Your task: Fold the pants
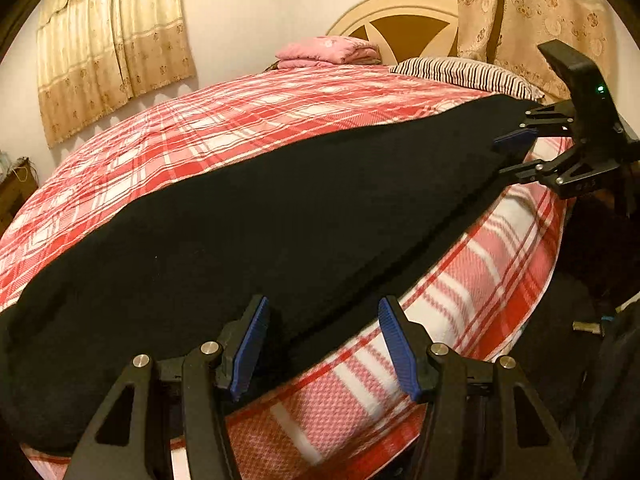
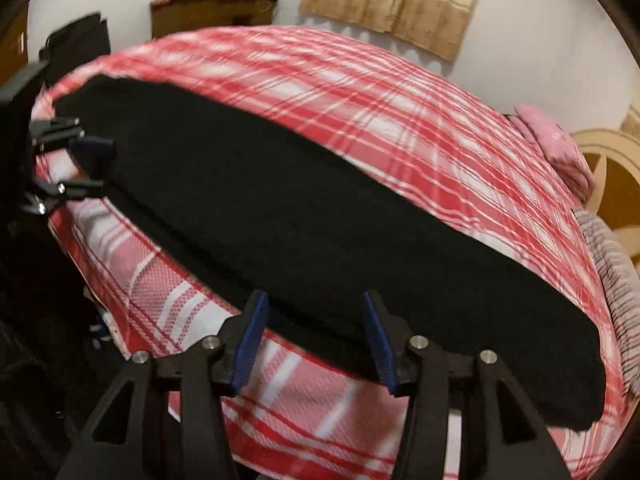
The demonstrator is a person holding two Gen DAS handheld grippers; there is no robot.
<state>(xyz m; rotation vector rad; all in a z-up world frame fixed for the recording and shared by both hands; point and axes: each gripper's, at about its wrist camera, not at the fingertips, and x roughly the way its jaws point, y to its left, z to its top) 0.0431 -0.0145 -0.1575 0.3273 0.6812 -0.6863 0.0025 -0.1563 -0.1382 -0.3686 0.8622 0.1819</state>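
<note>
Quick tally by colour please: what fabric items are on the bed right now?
Black: 1, the pants, laid out long along the near edge of the bed
Pink: 1 pile, folded pink bedding by the headboard; how many pieces are in it I cannot tell
Black-and-white striped: 1, the pillow
Red-and-white plaid: 1, the bedsheet underneath everything
Total: 4
</note>
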